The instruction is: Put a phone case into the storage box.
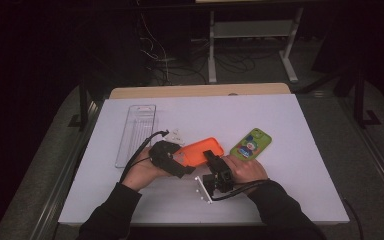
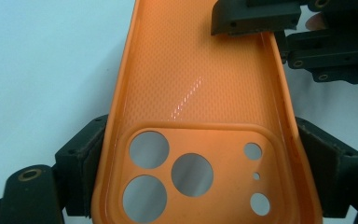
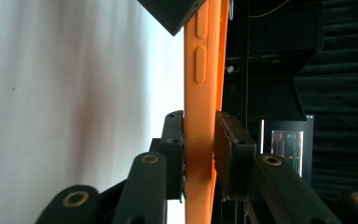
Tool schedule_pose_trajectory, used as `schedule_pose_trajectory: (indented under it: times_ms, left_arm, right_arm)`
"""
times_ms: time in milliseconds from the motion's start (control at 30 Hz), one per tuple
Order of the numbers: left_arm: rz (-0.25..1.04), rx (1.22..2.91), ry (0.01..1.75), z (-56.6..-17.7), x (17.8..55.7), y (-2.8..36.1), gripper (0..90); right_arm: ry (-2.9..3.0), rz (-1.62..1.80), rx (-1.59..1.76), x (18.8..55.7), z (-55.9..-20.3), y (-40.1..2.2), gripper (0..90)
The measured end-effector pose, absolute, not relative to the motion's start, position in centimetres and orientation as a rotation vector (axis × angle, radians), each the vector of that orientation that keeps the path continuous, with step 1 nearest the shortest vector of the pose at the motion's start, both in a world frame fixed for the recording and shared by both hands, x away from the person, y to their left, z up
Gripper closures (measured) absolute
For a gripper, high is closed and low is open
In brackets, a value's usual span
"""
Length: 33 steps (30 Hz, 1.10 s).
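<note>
Two hand-held grippers are holding one orange soft plastic phone case (image 1: 200, 150) over the white table (image 1: 280, 190).

The left gripper (image 1: 180, 161) is clamping the case across its camera-hole end, from the case's 8 o'clock side. The right gripper (image 1: 211, 156) is pinching the long edge with the buttons at 6 o'clock, its jaws pressing both faces. A green phone case (image 1: 251, 143) is lying at 3 o'clock.

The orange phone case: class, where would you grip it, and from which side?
Grip the orange phone case across its raised side walls at the camera-cutout end, coming in from that short end, as the left gripper does. The walls give flat opposing faces there. The right gripper pinches one side wall by its edge, which probably holds less firmly on the thin rim.
</note>
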State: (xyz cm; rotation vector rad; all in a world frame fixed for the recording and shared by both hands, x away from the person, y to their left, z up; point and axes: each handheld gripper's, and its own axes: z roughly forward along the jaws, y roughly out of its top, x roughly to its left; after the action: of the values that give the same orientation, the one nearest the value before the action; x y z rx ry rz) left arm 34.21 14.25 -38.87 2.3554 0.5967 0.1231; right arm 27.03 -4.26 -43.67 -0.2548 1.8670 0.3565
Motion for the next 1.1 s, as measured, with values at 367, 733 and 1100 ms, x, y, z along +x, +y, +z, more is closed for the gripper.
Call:
schedule_pose_trajectory:
  times_ms: [367, 733, 1100]
  left_arm:
    - [0.132, 2.367, 0.581, -38.9, 34.3, 14.3, 15.4]
    - [0.141, 2.321, 0.559, -38.3, 34.2, 14.6, 11.9]
    - [0.135, 2.274, 0.594, -37.9, 34.4, 15.9, 0.0]
  right_arm:
    - [1.847, 0.332, -0.277, 27.0, -44.0, -4.1, 78.1]
    - [1.825, 0.327, -0.263, 27.1, -43.8, -4.3, 78.5]
    - [1.892, 0.363, -0.159, 28.1, -43.1, -5.4, 78.4]
